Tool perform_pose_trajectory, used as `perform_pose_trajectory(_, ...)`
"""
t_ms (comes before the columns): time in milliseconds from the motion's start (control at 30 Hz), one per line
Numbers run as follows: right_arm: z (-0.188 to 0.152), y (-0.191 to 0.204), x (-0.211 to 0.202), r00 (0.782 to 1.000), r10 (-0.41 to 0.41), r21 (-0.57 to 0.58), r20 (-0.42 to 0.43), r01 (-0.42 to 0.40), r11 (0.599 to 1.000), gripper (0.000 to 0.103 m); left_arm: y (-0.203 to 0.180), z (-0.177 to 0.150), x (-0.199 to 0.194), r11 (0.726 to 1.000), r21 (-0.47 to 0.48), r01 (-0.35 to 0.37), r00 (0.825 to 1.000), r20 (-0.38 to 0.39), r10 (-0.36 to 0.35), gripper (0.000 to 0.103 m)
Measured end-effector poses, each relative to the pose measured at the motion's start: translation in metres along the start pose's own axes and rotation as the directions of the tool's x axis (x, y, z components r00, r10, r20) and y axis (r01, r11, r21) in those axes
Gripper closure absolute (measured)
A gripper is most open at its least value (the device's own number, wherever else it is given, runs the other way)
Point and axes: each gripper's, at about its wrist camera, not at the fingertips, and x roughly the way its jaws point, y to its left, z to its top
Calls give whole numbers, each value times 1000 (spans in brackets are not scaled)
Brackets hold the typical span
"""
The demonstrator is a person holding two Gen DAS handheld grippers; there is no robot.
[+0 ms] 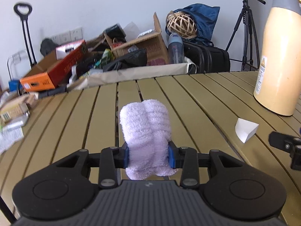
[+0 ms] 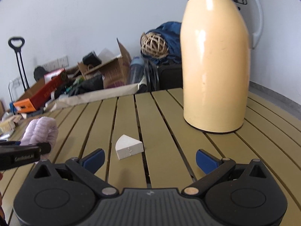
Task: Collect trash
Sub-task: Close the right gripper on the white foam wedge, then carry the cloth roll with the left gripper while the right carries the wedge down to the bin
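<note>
left wrist view: left gripper (image 1: 150, 157), blue pads clenched on a folded lilac towel (image 1: 145, 126), which stands up between the fingers above the slatted table (image 1: 197, 98). the tip of the other gripper shows at that view's right border.
right wrist view: right gripper (image 2: 150, 159), fingers released and spread wide, nothing between the pads; held low over the table's near part.
item, trash: white wedge-shaped paper piece (image 2: 128, 146), lying on the slats just ahead of the right gripper's open fingers, apart from both pads; also seen in the left wrist view (image 1: 245, 130), to the right of the towel, well apart from it.
item: cream thermos jug (image 2: 216, 62) with grey top and handle, upright on the table towards its far right corner, beyond the paper piece and not touching it.
beyond the table's far edge: open cardboard box (image 1: 143, 43) among mixed clutter; orange carton (image 1: 50, 73) to the left; woven rattan ball (image 1: 181, 23) against blue fabric (image 1: 203, 17); black tripod (image 1: 246, 30) by the wall on the right; black trolley handle (image 1: 23, 13) on the left.
</note>
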Motion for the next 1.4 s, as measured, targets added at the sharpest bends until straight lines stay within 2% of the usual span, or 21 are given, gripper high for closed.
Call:
perform_pose_trajectory(133, 7, 7, 22, 995, 33, 0, -92, -33, 999, 3, 5, -1, 1, 1000, -12, 16, 1000, 2, -16, 65)
perform_pose_trajectory(233, 12, 16, 37, 994, -17, -44, -104, 13, 999, 9, 5, -3, 3, 1000, -10, 23, 1000, -3, -24, 65)
perform_pose_trajectory(333, 17, 23, 50, 992, -27, -67, -124, 19, 998, 16, 6, -3, 4, 999, -19, 27, 1000, -10, -27, 65)
perform_pose_trajectory(400, 19, 26, 58, 990, -23, -71, -137, 14, 997, 17, 7, -3, 7, 999, -23, 29, 999, -20, -30, 65)
perform_pose_trajectory(500, 20, 30, 66, 988, -24, -76, -152, 13, 997, 32, 8, -4, 11, 999, -27, 32, 999, -36, -33, 65)
perform_pose_trajectory(533, 20, 32, 68, 987, -24, -81, -156, 11, 997, 41, 9, -4, 12, 999, -30, 32, 999, -39, -33, 65)
perform_pose_trajectory(600, 20, 37, 70, 988, -40, -117, -147, 23, 993, 50, 11, -5, 13, 998, -45, 33, 999, -42, -35, 65)
perform_pose_trajectory(667, 20, 38, 67, 990, -22, -113, -141, 6, 994, 65, 14, -5, 14, 998, -59, 34, 998, -47, -37, 65)
perform_pose_trajectory(967, 14, 32, 39, 996, 13, -36, -84, -16, 999, 71, 12, -6, 15, 998, -54, 24, 999, -39, -26, 65)
perform_pose_trajectory(1167, 5, 33, -6, 999, 39, -12, -11, -39, 999, 71, 8, -7, 15, 999, -41, -13, 999, -33, 12, 65)
perform_pose_trajectory(1333, -15, 34, -51, 995, 87, 20, 37, -88, 996, 71, 9, -8, 9, 996, -35, -83, 996, -43, 81, 65)
perform_pose_trajectory(1400, -26, 37, -70, 993, 103, 11, 57, -104, 995, 71, 18, -13, -1, 996, -62, -69, 996, -56, 66, 65)
